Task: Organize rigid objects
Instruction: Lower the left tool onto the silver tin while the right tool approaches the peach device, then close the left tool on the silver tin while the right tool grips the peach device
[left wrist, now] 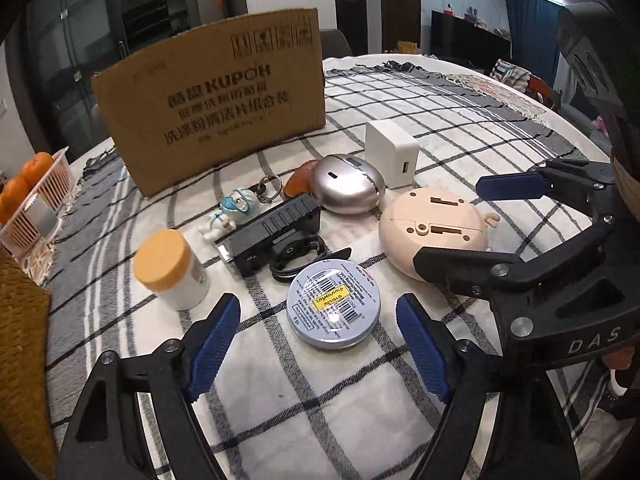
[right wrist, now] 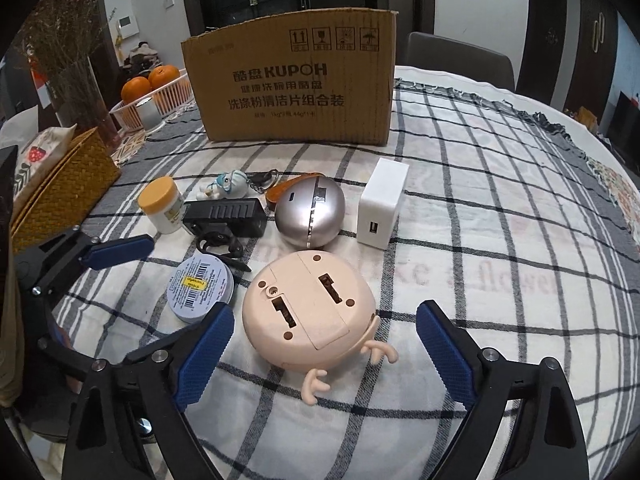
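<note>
I am holding the left jaws (left wrist: 318,350) wide around the round tin (left wrist: 333,303) lying flat; the right jaws (right wrist: 325,354) are gaping around the beige disc (right wrist: 308,318), its little hands pointing toward me.

We record the left wrist view low over the checked tablecloth (left wrist: 460,128), facing the brown printed cardboard box (left wrist: 212,112). The right wrist view sits just rightward, facing likewise. Both share the round blue tin (left wrist: 334,304) (right wrist: 202,286) and box (right wrist: 292,80)
</note>
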A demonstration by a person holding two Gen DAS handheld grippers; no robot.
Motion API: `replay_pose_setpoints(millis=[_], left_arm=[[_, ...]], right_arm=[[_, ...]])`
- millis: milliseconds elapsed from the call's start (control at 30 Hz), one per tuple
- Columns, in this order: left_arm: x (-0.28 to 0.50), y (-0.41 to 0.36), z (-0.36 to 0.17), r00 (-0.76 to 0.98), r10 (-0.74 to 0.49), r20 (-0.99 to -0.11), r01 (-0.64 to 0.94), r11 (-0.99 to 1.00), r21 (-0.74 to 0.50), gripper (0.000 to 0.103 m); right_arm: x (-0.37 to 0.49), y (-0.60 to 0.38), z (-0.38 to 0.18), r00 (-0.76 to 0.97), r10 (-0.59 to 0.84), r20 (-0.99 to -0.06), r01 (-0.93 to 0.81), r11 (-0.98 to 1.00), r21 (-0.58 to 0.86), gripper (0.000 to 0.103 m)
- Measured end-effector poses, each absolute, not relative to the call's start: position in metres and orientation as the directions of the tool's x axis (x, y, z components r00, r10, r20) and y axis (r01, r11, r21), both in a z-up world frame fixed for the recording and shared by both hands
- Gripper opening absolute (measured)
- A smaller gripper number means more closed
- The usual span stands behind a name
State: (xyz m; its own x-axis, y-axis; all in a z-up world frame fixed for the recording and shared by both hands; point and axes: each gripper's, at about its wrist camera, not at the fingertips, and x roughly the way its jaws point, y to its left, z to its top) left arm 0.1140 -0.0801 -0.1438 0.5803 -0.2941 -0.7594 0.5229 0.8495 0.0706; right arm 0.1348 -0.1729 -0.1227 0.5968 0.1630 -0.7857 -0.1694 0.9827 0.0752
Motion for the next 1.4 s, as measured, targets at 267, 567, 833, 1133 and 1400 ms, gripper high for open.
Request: replay_pose_setpoints(millis=[267,567,833,1133,1400], left_arm=[[0.124,-0.084,-0.152,0.554,-0.301,-0.776,0.526,0.849,0.046,0.066],[0.127,-0.08,-0.154,0.526,-0.334,-0.782,0.523,0.852,-0.012,0.051],[0.123,-0.071,-0.152,0.527,-0.336,-0.781,0.473,0.879,-0.059,0.051],[0.11,-0.06,-0.136,0.563,-0.312,-0.765,0.409,0.91,-0.069,0.051],[0.097,-0.049,-0.106,0.638,-0.281,-0.717,0.36,0.932,-0.045,0.051]], right_arm=[[0.146,-0.172,-0.133,0.569,0.211,-0.795,-0.188,0.974,0.123,0.086],[0.15,-0.171,-0.141,0.539,0.259,-0.801,-0.189,0.965,0.185,0.073],[0.149,-0.173,-0.14,0.534,0.245,-0.809,-0.148,0.969,0.196,0.073],[0.138,-0.174,-0.13,0.556,0.228,-0.799,-0.112,0.974,0.199,0.073],[0.126,-0.172,-0.101,0.623,0.186,-0.76,-0.088,0.982,0.168,0.073]])
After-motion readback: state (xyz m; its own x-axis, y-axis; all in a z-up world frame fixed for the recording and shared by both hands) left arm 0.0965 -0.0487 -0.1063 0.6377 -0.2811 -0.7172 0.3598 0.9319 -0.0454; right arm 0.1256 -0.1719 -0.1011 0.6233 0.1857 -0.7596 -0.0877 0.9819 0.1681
